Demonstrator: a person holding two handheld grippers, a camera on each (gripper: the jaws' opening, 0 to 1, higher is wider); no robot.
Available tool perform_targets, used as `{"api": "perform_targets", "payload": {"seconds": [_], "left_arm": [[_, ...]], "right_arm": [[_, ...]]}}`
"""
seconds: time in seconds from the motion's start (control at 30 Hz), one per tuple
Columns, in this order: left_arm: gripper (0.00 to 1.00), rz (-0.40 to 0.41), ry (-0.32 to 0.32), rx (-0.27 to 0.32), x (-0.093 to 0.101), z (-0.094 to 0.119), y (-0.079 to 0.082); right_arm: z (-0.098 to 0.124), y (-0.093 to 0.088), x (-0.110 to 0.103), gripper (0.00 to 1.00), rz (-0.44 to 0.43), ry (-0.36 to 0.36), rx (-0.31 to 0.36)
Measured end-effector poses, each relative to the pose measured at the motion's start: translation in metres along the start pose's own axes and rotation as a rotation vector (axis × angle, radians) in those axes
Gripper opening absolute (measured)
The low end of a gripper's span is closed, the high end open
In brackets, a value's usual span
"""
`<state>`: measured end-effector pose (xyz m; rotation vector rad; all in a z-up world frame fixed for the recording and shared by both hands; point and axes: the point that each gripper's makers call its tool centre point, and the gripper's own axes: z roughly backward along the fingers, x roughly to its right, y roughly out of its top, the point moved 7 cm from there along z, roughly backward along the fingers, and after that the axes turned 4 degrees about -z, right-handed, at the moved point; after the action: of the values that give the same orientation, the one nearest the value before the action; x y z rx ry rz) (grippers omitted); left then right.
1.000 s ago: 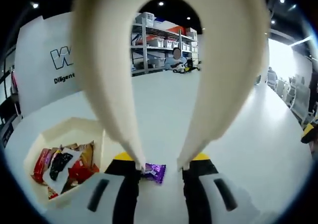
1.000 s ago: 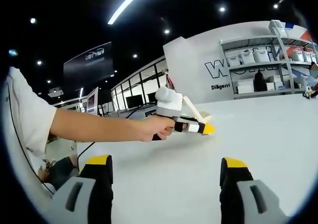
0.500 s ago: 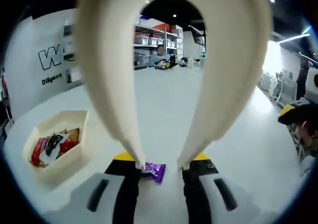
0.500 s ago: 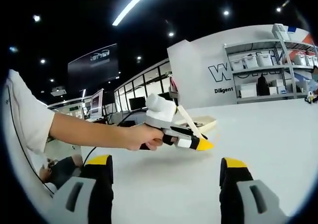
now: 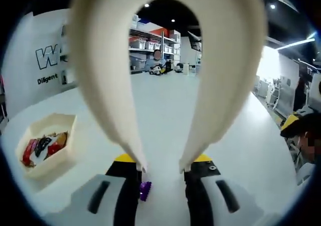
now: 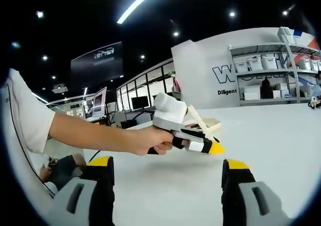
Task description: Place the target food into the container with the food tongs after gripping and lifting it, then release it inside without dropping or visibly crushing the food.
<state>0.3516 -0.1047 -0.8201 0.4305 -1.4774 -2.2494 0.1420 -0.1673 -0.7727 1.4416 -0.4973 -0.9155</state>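
Observation:
My left gripper (image 5: pixel 163 159) is shut on the cream food tongs (image 5: pixel 105 85), whose two arms loop up through the left gripper view. A small purple wrapped candy (image 5: pixel 144 190) shows low beside the left jaw, below the tongs' tips; I cannot tell whether the tongs hold it. The cream container (image 5: pixel 56 158), with red and dark snack packets inside, sits on the white table at the left. In the right gripper view a person's hand carries the left gripper (image 6: pixel 213 148) with the tongs (image 6: pixel 198 123) above the table. My right gripper (image 6: pixel 165 186) stands open with nothing between its jaws.
The white table (image 5: pixel 165 100) stretches wide ahead. A person's bare forearm (image 6: pixel 95 133) and white sleeve cross the right gripper view from the left. Shelving with boxes (image 5: pixel 150 45) and a white wall panel with lettering (image 6: pixel 235 75) stand far behind.
The purple candy has slipped from between the tongs' tips down toward the left jaw. The left view has swung, so the container now looks smaller and farther left.

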Motion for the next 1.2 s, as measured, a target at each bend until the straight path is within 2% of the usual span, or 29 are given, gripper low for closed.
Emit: {"api": "perform_targets", "payload": {"seconds": [0.13, 0.2, 0.43, 0.63, 0.8, 0.97, 1.03, 1.1, 1.2], "left_arm": [[0.31, 0.009, 0.008, -0.044, -0.003, 0.002, -0.010], [0.31, 0.011, 0.011, -0.034, -0.005, 0.010, -0.010], [0.31, -0.011, 0.028, -0.064, -0.010, 0.030, -0.018], [0.31, -0.025, 0.050, -0.065, -0.017, 0.046, -0.021], [0.31, -0.014, 0.063, -0.024, -0.027, 0.056, -0.016], [0.31, -0.030, 0.033, 0.011, -0.039, 0.055, -0.011], [0.31, -0.052, 0.003, 0.003, -0.041, 0.050, -0.015], [0.31, -0.124, -0.029, -0.027, -0.041, 0.045, -0.019], [0.31, -0.128, -0.047, -0.007, -0.043, 0.041, -0.019]], "right_arm": [[0.004, 0.001, 0.001, 0.86, 0.002, -0.010, 0.006], [0.005, 0.001, 0.001, 0.86, 0.007, -0.012, 0.005], [-0.003, 0.003, -0.009, 0.85, 0.017, 0.016, 0.006], [-0.003, 0.001, -0.014, 0.85, 0.022, 0.023, 0.007], [-0.003, 0.001, -0.015, 0.85, 0.019, 0.023, 0.009], [-0.003, 0.001, -0.015, 0.85, 0.024, 0.021, 0.005], [-0.003, 0.001, -0.013, 0.85, 0.024, 0.015, 0.003], [-0.002, 0.001, -0.011, 0.85, 0.026, 0.007, 0.003], [-0.001, 0.001, -0.007, 0.85, 0.022, -0.005, 0.002]]}}
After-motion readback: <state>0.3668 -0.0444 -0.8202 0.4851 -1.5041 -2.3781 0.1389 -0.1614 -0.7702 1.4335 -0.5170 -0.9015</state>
